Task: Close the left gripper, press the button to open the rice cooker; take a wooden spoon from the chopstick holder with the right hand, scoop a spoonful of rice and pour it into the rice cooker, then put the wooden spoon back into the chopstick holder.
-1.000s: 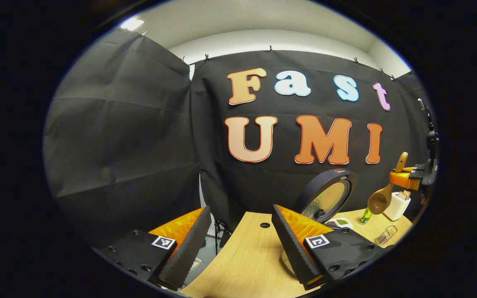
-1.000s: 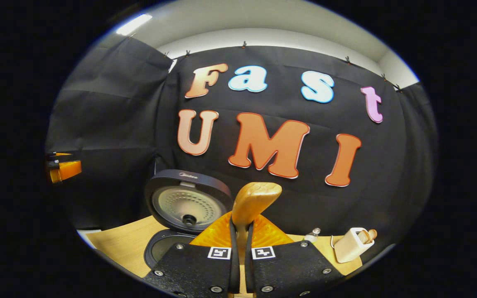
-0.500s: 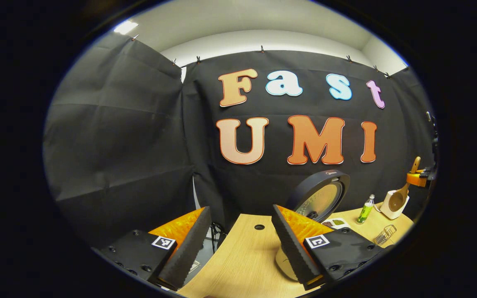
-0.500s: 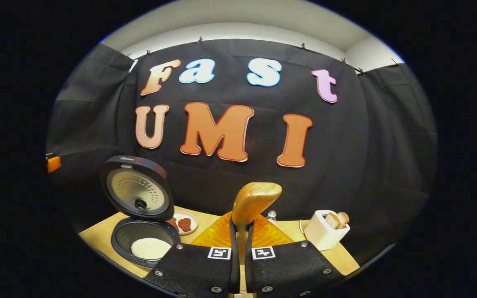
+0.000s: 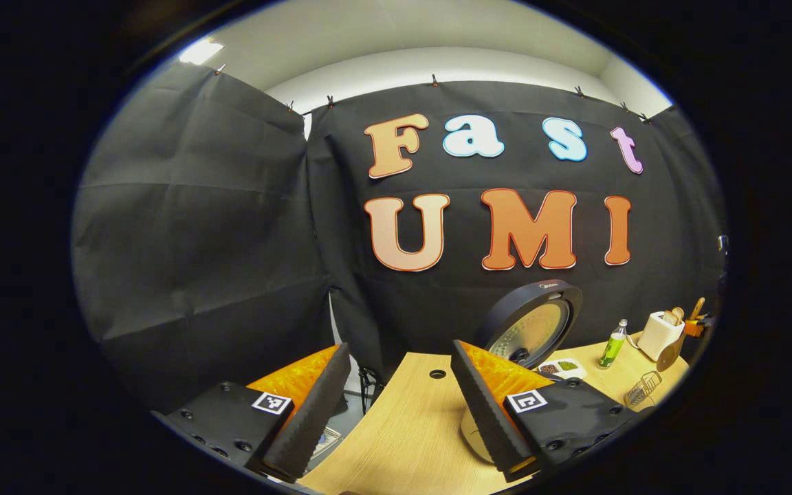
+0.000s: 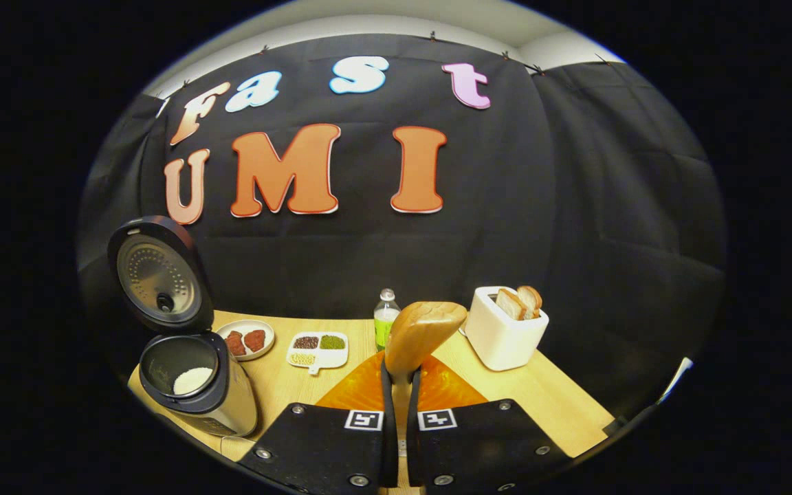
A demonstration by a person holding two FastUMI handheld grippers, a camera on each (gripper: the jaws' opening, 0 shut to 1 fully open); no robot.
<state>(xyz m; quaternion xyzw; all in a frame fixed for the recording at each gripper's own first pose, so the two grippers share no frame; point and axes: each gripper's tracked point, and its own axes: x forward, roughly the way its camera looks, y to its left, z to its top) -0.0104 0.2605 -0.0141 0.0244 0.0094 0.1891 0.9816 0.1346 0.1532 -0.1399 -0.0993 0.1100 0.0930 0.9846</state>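
Between my right gripper (image 6: 400, 419) fingers sits the wooden spoon (image 6: 423, 333) — clamped on its shaft, handle end poking up ahead of me, the bowl out of sight below. My left gripper (image 5: 399, 405) hangs wide apart and empty over the near edge of the surface (image 5: 410, 433), holding nothing.

Looking outward: the rice cooker (image 6: 193, 385) stands at my left with its lid (image 6: 155, 275) tipped right up, and there's a white heap of rice down in the pot. So the button and the pour look done, I'd say — this is the return leg. Past the spoon, a green bottle (image 6: 386, 323), a divided dish of beans (image 6: 318, 348), a plate (image 6: 245, 339) with two reddish pieces.

And there at my right, a white box-shaped holder (image 6: 502, 333) with two tan pieces sticking out — it looks more like a toaster than a chopstick holder, though it may be where the spoon goes; I can't tell for sure.

Next move, as I judge it: swing right, line the bowl over the holder's opening, lower straight down, then let go.
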